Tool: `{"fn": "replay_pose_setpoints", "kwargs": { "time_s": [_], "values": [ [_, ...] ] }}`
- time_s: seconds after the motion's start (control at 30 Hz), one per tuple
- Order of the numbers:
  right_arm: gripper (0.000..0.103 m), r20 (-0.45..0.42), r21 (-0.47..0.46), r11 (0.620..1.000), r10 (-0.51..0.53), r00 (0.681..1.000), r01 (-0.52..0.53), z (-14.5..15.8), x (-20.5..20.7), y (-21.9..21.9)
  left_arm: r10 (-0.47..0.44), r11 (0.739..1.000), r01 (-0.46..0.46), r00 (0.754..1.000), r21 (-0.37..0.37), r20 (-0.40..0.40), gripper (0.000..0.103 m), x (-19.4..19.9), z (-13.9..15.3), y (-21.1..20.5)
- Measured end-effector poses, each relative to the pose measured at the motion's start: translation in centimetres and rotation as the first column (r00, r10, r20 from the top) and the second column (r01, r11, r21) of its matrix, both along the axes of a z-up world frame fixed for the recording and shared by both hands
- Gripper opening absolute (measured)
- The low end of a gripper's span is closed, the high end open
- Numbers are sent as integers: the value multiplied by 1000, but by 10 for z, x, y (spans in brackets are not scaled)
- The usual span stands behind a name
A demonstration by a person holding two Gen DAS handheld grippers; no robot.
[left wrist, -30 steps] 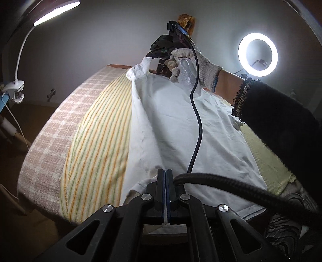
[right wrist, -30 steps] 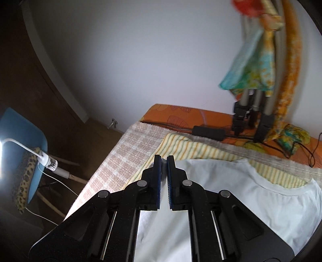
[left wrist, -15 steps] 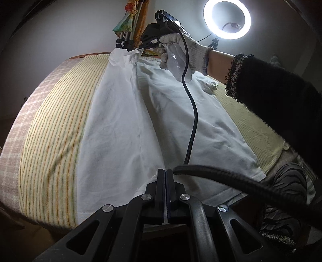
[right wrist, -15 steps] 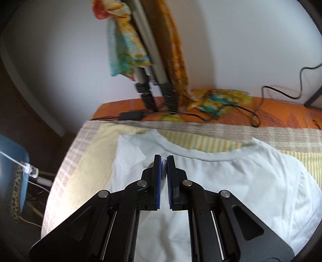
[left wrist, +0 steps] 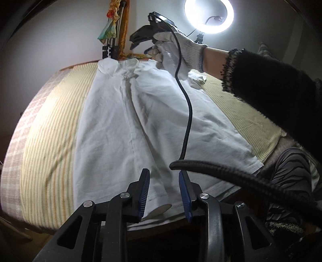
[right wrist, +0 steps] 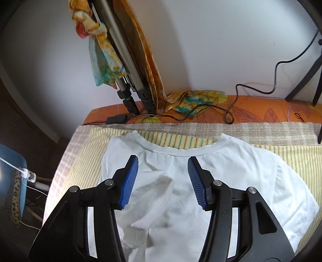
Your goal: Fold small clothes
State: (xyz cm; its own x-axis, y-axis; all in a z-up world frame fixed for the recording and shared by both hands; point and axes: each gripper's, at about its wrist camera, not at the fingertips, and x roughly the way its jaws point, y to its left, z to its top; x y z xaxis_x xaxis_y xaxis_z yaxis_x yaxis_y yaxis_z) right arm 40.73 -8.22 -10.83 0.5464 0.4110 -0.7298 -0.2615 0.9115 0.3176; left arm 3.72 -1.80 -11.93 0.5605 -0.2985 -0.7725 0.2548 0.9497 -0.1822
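Note:
A white T-shirt [left wrist: 124, 121] lies flat on a yellow striped cloth [left wrist: 50, 129], its left side folded over onto the body. My left gripper [left wrist: 163, 175] hovers over the bottom hem with its jaws opening; the hem lies loose under the gap and the pads do not press it. In the right wrist view the T-shirt [right wrist: 231, 177] shows its collar at the far end. My right gripper [right wrist: 163, 161] is opening above the folded-in sleeve [right wrist: 159, 191], not touching it. A gloved hand [left wrist: 175, 52] holds the right gripper [left wrist: 140, 45] at the collar end.
A checked blanket [left wrist: 16, 153] lies under the striped cloth. A ring light [left wrist: 209, 16], a tripod [right wrist: 128, 86] draped with colourful cloth and cables [right wrist: 229, 112] stand at the far edge. A black cable [left wrist: 187, 121] hangs over the shirt. A knee [left wrist: 289, 171] is at right.
Both grippers were shut on the shirt's left edge and carried it across to the right. Now both have opened and let go, and the folded side lies on the body.

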Motion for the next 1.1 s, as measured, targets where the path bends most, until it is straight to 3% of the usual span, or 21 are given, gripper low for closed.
{"fn": "replay_pose_setpoints", "kwargs": {
  "time_s": [0.27,0.43,0.57,0.83,1.1],
  "values": [
    [56,61,69,998,5,998,-9,52,-53,-66,38,992,-54,991,115,132,30,-37,1,9],
    [58,102,61,998,4,995,-10,75,-95,-116,67,988,-92,978,123,199,30,-59,-1,-2],
    [60,124,57,998,-24,992,17,84,-118,-162,30,987,-65,973,148,229,30,-68,-2,-29],
    [67,89,131,985,-127,988,115,76,-135,-248,-49,996,31,975,88,216,39,-67,4,-89],
    [67,-22,159,978,-135,991,137,33,-122,-269,-146,989,144,974,23,172,39,-45,-2,-167]
  ]
}}
